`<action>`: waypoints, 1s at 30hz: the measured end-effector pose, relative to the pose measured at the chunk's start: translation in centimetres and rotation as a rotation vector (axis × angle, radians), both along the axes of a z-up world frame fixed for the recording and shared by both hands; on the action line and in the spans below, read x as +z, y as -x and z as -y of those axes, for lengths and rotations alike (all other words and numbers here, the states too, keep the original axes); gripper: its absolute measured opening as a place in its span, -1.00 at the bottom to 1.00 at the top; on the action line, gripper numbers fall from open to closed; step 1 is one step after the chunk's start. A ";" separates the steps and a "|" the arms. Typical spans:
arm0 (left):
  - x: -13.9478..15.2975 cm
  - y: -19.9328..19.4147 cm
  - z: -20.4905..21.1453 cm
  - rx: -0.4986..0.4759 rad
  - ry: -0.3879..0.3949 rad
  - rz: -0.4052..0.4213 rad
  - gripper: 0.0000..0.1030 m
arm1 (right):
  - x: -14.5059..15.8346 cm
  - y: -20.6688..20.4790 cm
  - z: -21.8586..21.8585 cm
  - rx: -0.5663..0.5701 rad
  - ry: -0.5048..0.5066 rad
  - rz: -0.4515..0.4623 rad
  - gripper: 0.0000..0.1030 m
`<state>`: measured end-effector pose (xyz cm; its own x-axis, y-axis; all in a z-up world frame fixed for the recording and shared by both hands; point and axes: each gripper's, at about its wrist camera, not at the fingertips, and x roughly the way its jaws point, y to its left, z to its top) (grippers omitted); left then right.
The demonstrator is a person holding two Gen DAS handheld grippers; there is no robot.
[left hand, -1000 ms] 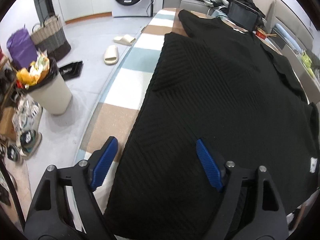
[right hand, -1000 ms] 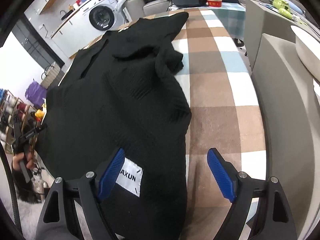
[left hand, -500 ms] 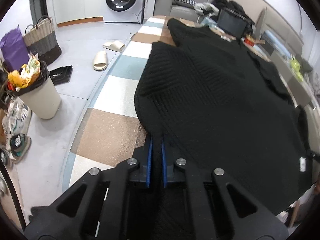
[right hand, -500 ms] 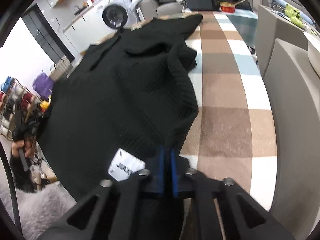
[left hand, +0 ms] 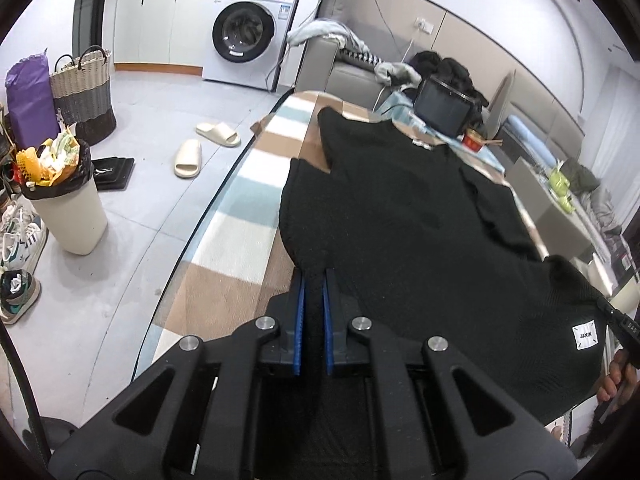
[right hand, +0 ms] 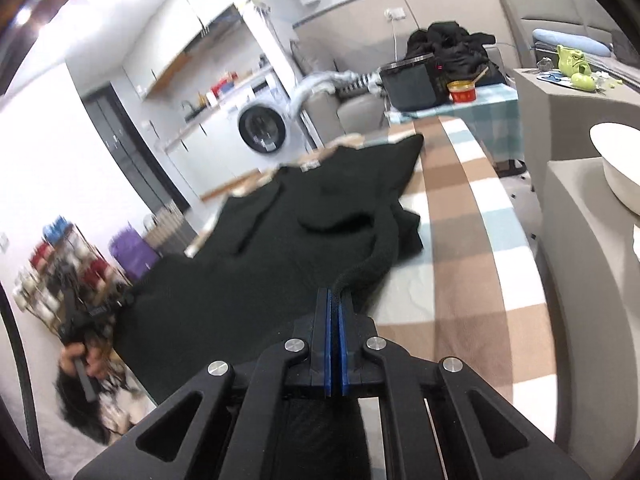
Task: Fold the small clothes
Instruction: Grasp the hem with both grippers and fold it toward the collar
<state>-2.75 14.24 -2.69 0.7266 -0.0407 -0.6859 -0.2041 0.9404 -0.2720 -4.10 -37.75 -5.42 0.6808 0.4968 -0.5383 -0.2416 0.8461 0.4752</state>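
Black sweater (left hand: pixel 400 216) in L+R grippers (left hand: pixel 313 280) (right hand: pixel 334 300)

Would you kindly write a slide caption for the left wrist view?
Left gripper shut on the near hem of a black knit top spread over a checked tablecloth.
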 end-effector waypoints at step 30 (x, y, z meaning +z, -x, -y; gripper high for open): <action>1.4 -15.9 -1.7 0.088 0.018 0.081 -0.90 | 1.3 -15.1 1.0 -0.316 0.014 0.040 -0.94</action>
